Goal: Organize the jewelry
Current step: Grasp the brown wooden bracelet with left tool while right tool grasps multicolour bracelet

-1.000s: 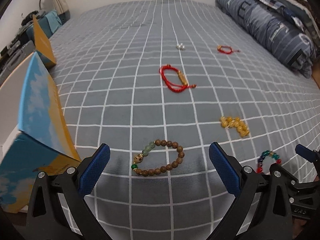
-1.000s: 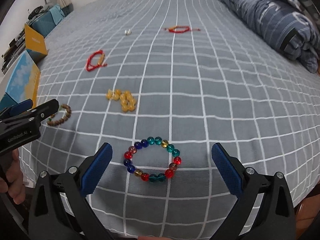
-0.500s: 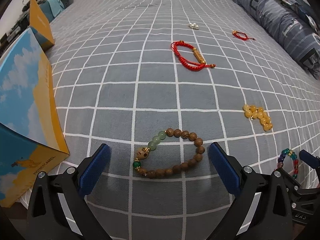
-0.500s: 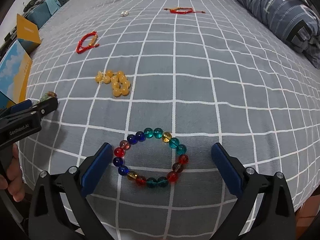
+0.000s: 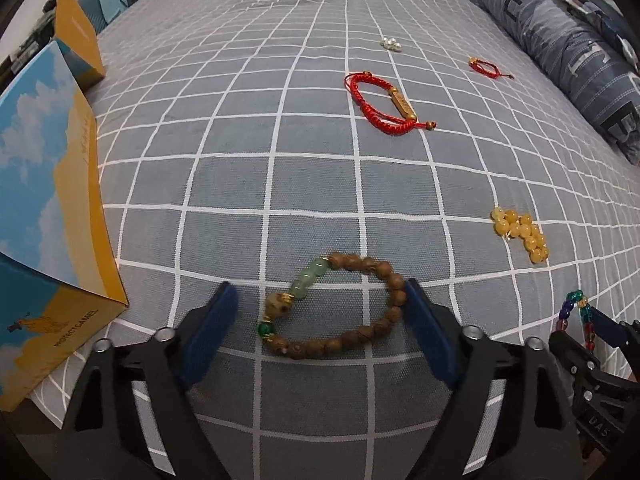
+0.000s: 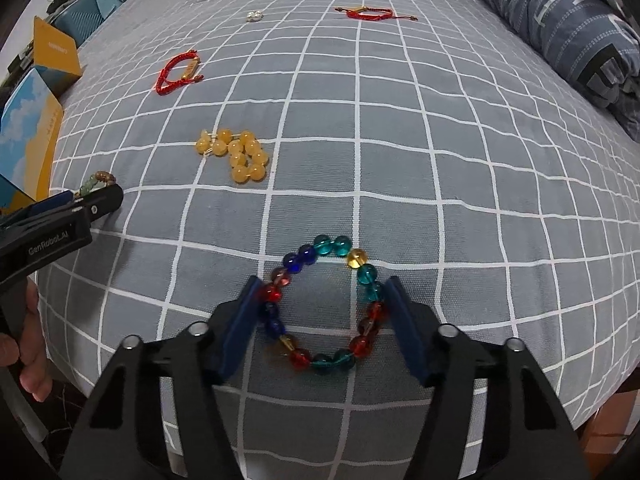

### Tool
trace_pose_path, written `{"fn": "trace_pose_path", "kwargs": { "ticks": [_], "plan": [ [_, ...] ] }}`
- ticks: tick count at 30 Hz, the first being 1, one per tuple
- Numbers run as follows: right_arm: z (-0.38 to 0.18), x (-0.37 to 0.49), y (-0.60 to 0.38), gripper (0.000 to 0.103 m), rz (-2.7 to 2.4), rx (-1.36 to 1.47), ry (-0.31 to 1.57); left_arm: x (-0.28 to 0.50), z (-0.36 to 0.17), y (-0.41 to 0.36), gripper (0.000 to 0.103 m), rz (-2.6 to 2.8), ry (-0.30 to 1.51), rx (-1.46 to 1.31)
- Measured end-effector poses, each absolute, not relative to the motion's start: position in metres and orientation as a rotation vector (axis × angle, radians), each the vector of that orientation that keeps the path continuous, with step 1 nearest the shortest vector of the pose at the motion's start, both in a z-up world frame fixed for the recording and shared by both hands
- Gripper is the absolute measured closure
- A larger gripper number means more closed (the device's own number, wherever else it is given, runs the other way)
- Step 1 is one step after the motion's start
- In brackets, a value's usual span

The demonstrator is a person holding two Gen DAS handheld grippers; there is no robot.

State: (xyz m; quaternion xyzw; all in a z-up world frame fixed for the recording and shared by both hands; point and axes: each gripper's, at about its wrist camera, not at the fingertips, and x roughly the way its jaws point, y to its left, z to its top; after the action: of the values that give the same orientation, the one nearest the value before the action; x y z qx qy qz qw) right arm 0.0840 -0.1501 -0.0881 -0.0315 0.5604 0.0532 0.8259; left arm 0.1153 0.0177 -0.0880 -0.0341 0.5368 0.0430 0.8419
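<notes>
In the left wrist view, our left gripper (image 5: 318, 312) points down at the bed (image 5: 240, 120). Its jaws have just been closing around the wooden bead bracelet (image 5: 334, 306). One pad touches the beads, the other stands apart, so the jaws are open. A blue and yellow box (image 5: 52, 200) sits beside us; we cannot see inside it. A red cord bracelet (image 5: 384, 102), yellow beads (image 5: 520, 232) and small pearls (image 5: 391, 43) lie farther off.

In the right wrist view, our right gripper (image 6: 324, 308) stands over the colorful glass bead bracelet (image 6: 326, 304). Its jaws have just been closing, and both pads now touch the beads. A folded blanket (image 6: 560, 20) lies at the far edge.
</notes>
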Motion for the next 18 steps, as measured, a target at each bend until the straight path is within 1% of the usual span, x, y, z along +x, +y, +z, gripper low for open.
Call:
{"fn": "trace_pose_path", "kwargs": {
  "ticks": [2,3,4,6,7,8,9,10,11,18],
  "plan": [
    [-0.088,0.085,-0.149,0.054,0.112,-0.078,1.189,0.115,-0.087,0.017,0.037,0.083,1.135,-0.070],
    [-0.088,0.085,-0.148,0.059,0.111,-0.082,1.189,0.115,-0.086,0.016,0.039,0.084,1.134,-0.065],
    [-0.088,0.086,-0.147,0.063,0.112,-0.087,1.189,0.114,-0.086,0.015,0.044,0.083,1.134,-0.061],
    [-0.088,0.086,-0.146,0.068,0.109,-0.094,1.191,0.114,-0.085,0.015,0.049,0.075,1.135,-0.061],
    [-0.088,0.086,-0.146,0.072,0.107,-0.097,1.191,0.114,-0.084,0.014,0.055,0.069,1.135,-0.064],
    [-0.088,0.086,-0.146,0.075,0.101,-0.101,1.189,0.114,-0.084,0.014,0.064,0.066,1.136,-0.067],
    [-0.089,0.087,-0.147,0.080,0.095,-0.104,1.189,0.113,-0.083,0.015,0.071,0.063,1.136,-0.072],
    [-0.089,0.086,-0.147,0.085,0.093,-0.110,1.187,0.112,-0.082,0.016,0.086,0.064,1.139,-0.074],
    [-0.088,0.086,-0.146,0.085,0.094,-0.119,1.182,0.111,-0.081,0.018,0.092,0.060,1.140,-0.084],
    [-0.080,0.083,-0.148,0.086,0.084,-0.092,1.157,0.104,-0.067,0.017,0.093,0.038,1.113,-0.082]
  ]
}}
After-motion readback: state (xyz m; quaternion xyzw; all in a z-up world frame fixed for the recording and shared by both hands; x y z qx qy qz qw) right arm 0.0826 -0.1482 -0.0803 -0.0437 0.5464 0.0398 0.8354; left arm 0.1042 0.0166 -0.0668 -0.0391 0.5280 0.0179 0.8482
